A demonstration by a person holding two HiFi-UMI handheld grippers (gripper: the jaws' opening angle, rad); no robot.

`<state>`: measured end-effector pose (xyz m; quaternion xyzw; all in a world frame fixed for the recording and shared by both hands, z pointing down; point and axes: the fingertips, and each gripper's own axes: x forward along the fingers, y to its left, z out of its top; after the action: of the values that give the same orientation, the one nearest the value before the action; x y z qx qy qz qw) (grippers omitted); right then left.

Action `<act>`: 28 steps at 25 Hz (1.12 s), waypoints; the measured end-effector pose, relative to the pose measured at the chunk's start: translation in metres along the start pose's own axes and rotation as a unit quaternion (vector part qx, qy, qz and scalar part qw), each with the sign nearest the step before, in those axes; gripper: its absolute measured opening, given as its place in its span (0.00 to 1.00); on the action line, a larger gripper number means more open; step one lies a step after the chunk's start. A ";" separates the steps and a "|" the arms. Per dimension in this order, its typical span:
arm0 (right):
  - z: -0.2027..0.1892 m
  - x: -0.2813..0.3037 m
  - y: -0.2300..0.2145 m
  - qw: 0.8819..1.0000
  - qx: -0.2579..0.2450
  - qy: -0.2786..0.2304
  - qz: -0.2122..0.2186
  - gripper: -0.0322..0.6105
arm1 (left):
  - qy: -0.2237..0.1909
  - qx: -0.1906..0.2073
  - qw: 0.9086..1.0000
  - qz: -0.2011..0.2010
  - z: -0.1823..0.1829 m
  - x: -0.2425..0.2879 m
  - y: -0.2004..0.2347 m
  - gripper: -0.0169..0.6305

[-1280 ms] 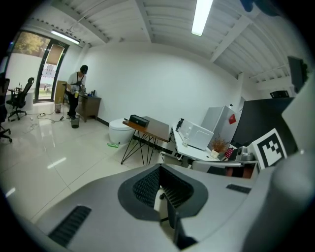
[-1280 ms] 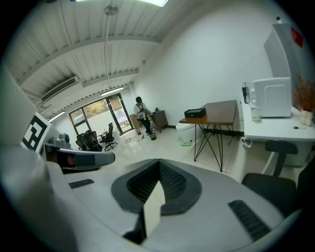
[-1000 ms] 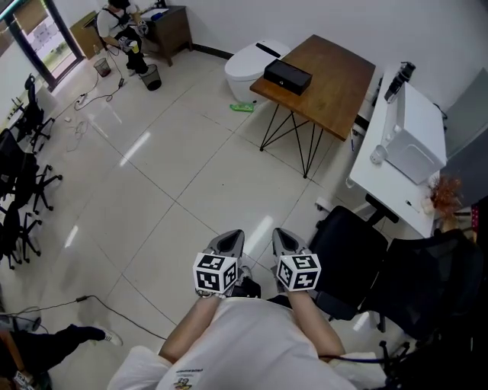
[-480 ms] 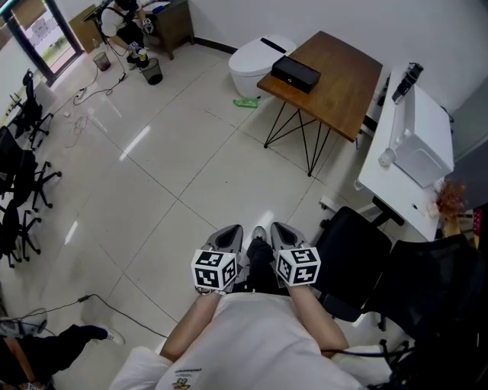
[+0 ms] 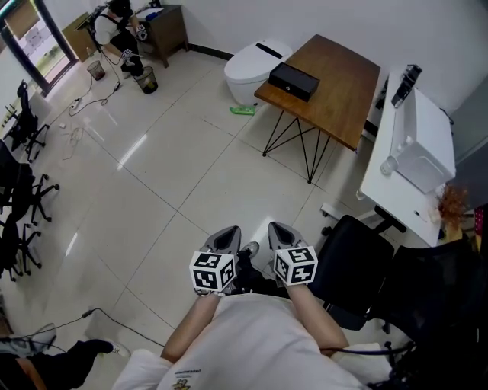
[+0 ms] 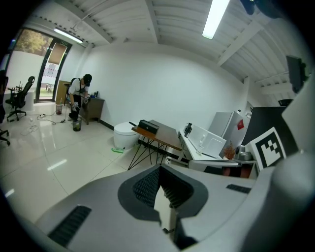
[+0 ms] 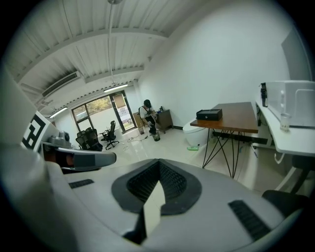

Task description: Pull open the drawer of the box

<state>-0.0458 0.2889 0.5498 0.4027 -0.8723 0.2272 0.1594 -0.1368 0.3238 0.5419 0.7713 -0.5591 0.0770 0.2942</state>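
Left claw (image 5: 230, 234), right claw (image 5: 276, 230) closed; box (image 5: 290, 76) parallels table's (image 5: 339, 91) near edge.

We are stepping forward with both grippers ahead of us. In the head view the black office chair (image 5: 354, 255) on our right and the thin black cable (image 5: 95, 312) on the pale tiled floor (image 5: 152, 190) now sit lower. Our shoe (image 5: 248, 249) has shifted between the left gripper (image 5: 227, 233) and the right gripper (image 5: 277, 228). The seated person (image 5: 118, 14) at the far desk has slid closer to the top edge.
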 end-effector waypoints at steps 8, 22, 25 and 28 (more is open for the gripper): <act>0.032 0.045 -0.016 1.000 0.018 -0.011 -0.020 0.03 | 0.015 0.023 0.999 -0.021 0.039 0.039 0.028 0.03; 0.076 0.106 -0.051 0.997 0.041 -0.022 -0.056 0.03 | 0.032 0.048 0.997 -0.056 0.089 0.105 0.060 0.03; 0.082 0.113 -0.061 0.997 0.046 -0.024 -0.065 0.03 | 0.037 0.050 0.996 -0.064 0.094 0.117 0.062 0.03; 0.086 0.121 -0.068 0.996 0.053 -0.026 -0.073 0.03 | 0.042 0.053 0.995 -0.071 0.098 0.128 0.065 0.03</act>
<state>-0.0768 0.1281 0.5510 0.4785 -0.8312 0.2506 0.1316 -0.1706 0.1532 0.5430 0.8195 -0.4854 0.1184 0.2806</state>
